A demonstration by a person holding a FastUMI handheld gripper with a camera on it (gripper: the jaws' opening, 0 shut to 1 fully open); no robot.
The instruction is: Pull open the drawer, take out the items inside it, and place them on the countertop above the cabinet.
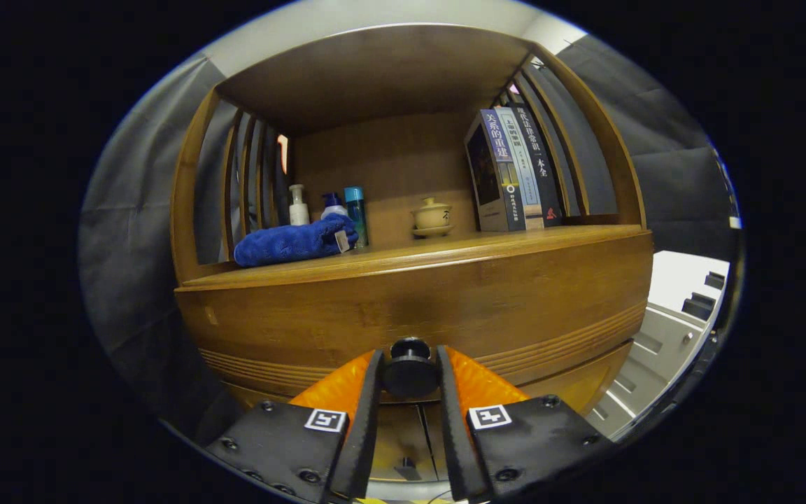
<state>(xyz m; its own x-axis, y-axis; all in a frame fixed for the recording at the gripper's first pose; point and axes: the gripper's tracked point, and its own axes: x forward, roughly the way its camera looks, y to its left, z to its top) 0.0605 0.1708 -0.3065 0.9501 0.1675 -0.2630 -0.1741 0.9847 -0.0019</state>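
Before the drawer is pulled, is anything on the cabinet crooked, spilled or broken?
Nothing stands out. The gripper is shut on the drawer knob, the drawer front looks intact. On the countertop, the books, bottles and lidded cup stand upright; only the blue towel lies loosely bunched.

the gripper (410,374) fingers flank the round black knob (410,367), covering its sides, so whether both press on it is unclear. the drawer (417,315) front hides whatever lies inside. the blue cloth (294,241) covers the lower parts of the bottles (336,206) behind it. the right end of the books (515,168) sits behind the slats (550,133).
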